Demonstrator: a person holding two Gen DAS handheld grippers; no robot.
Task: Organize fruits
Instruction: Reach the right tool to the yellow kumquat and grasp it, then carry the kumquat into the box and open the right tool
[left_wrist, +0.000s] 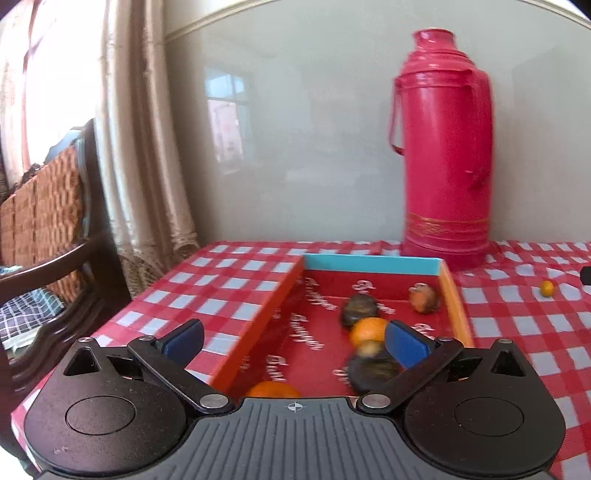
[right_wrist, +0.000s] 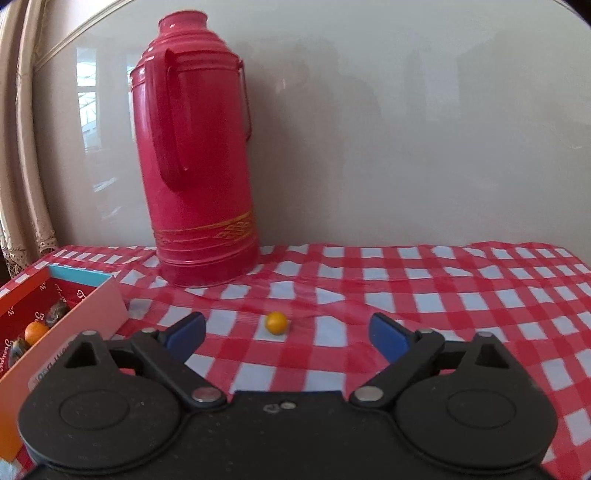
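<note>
Fruits lie in the red box (left_wrist: 280, 314) just ahead of the left hand-held gripper (left_wrist: 293, 338), whose jaws stand wide with nothing gripped: an orange (left_wrist: 367, 330) and dark fruits (left_wrist: 358, 310) sit near its right finger. From the right wrist, the right hand-held gripper (right_wrist: 287, 332) gapes wide, empty, above the checked surface (right_wrist: 424, 295); a small yellow fruit (right_wrist: 276, 322) lies just ahead between its fingers, the red thermos (right_wrist: 199, 166) beyond.

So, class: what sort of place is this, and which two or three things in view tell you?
Most likely a room in a home, at a dining table. A red-and-white checked tablecloth covers it, a tall red thermos flask stands against the wall, and a wooden chair sits beside curtains.
</note>
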